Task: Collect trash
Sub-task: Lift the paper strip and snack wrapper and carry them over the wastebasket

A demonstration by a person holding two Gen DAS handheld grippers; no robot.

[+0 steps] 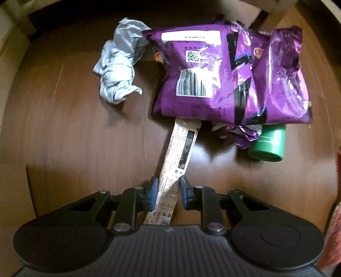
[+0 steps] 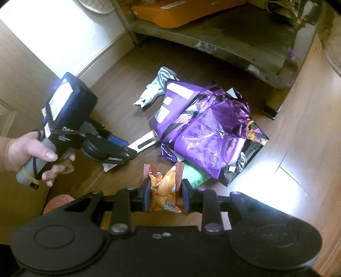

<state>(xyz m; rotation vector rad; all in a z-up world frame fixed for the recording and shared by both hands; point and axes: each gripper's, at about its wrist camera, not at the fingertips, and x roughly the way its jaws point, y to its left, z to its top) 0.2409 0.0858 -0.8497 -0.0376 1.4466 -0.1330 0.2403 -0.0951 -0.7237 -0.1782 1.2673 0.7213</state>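
- Trash pile on wooden floor (image 1: 64,127), centre to upper right in both views: large purple foil bag (image 1: 223,74) on top, barcode and QR label facing up.
- Crumpled grey wrapper (image 1: 119,70) touching purple bag's left edge, upper-left of pile.
- Green cylindrical container (image 1: 270,142) lying on its side, partly under bag's lower-right corner; crumpled purple scrap just left of it.
- Long printed paper-like strip wrapper (image 1: 177,162) running from under bag's lower edge down to bottom centre of left wrist view.
- Left gripper (image 1: 168,195) pointing straight down at floor, jaws closed in on the strip; strip sits between blue pads, left pad against it, thin gap visible at right pad. Frame motion-blurred.
- Same left gripper (image 2: 127,149) seen at centre-left of right wrist view, tips low at strip's near end; hand (image 2: 32,155) on grey handle at left edge.
- Right gripper (image 2: 165,196) at bottom centre, pinching orange-red snack bag (image 2: 164,191), crumpled between pads, held above floor just in front of pile.
- Low metal shelf (image 2: 213,38) across top of right wrist view, orange box (image 2: 181,12) on it; white wall at upper left.
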